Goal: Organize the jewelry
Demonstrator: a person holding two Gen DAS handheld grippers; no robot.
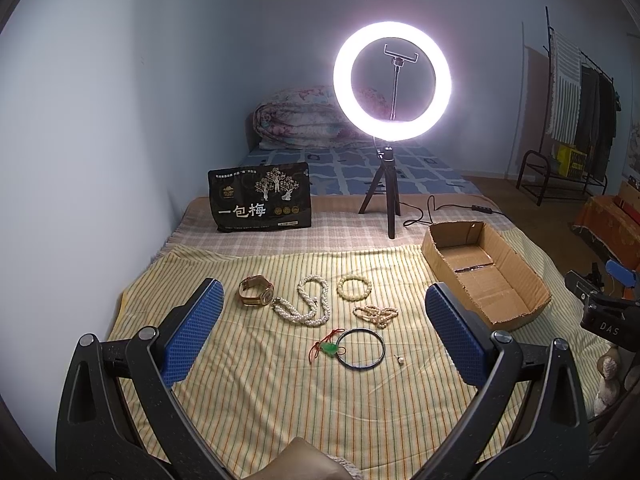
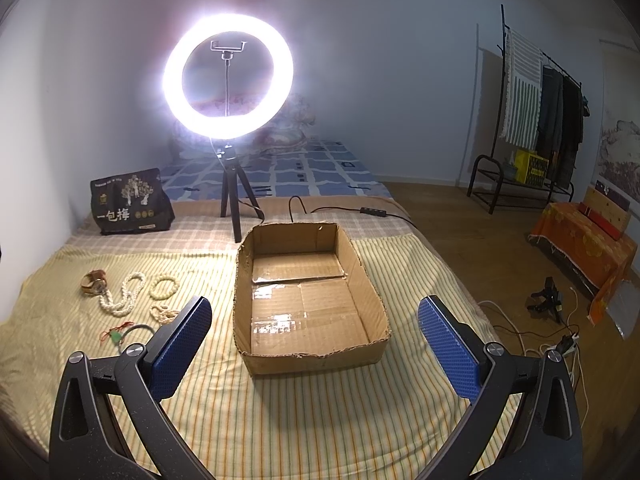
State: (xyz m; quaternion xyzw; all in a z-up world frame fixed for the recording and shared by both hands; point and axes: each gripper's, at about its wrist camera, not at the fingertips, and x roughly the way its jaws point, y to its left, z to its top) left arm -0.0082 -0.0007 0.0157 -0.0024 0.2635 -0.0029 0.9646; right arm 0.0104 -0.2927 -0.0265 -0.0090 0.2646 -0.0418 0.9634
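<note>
left claw [image 1: 324, 328] hovers level above the striped bedspread [image 1: 280, 400], blue textured pads spread wide, holding nothing. left of the cardboard box [image 2: 312, 356]: gold watch [image 1: 256, 290], twisted pearl necklace [image 1: 310, 306], pale bead bracelet [image 1: 354, 288], dark bangle [image 1: 362, 349], green pendant [image 1: 330, 348]. right claw [image 2: 316, 342] aimed over the box, pads wide apart, empty.

Left gripper [image 1: 324, 320] hangs over the bed [image 1: 280, 400], jaws spread wide, nothing between them. On the striped sheet: a watch [image 1: 256, 290], a pearl necklace [image 1: 310, 304], a bead bracelet [image 1: 354, 287], a dark bangle [image 1: 362, 349]. The cardboard box [image 1: 516, 268] sits near the bed's right edge.
</note>
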